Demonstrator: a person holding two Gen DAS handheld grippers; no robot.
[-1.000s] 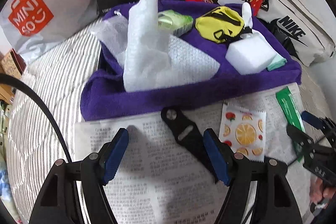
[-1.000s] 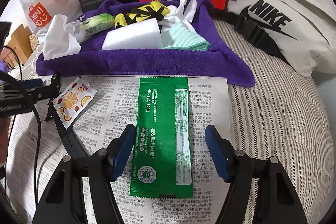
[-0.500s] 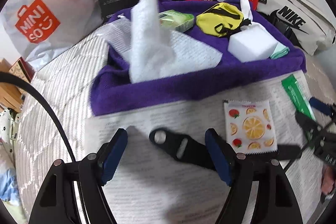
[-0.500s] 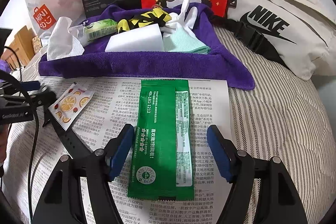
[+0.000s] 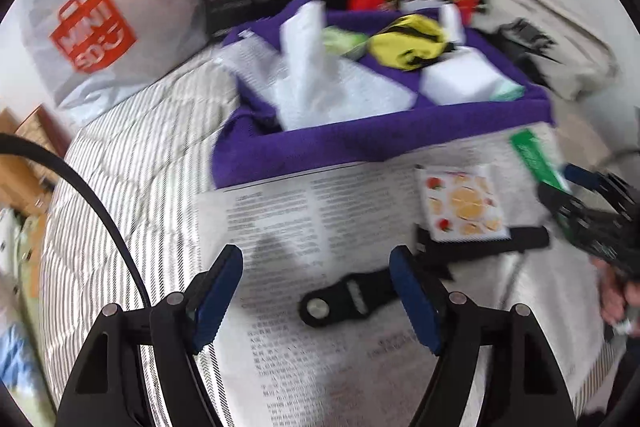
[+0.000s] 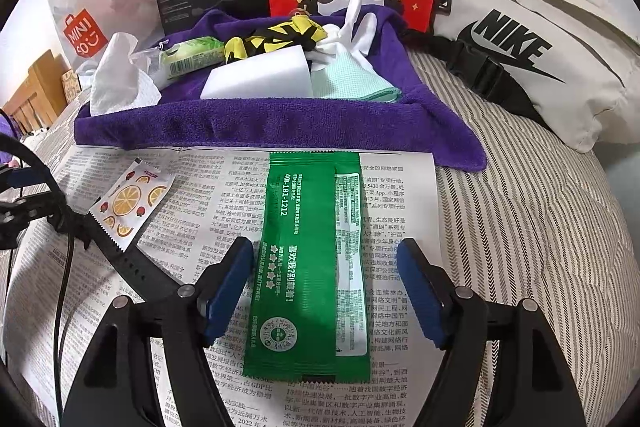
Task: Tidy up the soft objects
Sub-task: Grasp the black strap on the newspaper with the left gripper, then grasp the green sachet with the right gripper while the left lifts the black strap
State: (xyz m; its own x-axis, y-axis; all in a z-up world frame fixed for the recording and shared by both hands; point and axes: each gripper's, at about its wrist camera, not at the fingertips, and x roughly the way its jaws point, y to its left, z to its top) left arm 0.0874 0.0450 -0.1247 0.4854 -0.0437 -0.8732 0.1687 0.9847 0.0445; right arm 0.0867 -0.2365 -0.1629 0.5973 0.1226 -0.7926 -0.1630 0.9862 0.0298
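Both grippers hang over a newspaper [image 6: 224, 187] spread on a striped bed. The right gripper [image 6: 325, 283], jaws just widened and gripping nothing, straddles a flat green sachet [image 6: 308, 267]. The left gripper [image 5: 316, 287] gapes wide (that view is blurred) around one end of a black strap [image 5: 344, 301]. A purple towel [image 6: 256, 125] behind holds tissue, sponge and cloth.

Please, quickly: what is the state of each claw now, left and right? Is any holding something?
Left claw: open, holding nothing; black strap lies between its fingers.
Right claw: just been opening, holding nothing; green packet lies between its fingers, not pressed.
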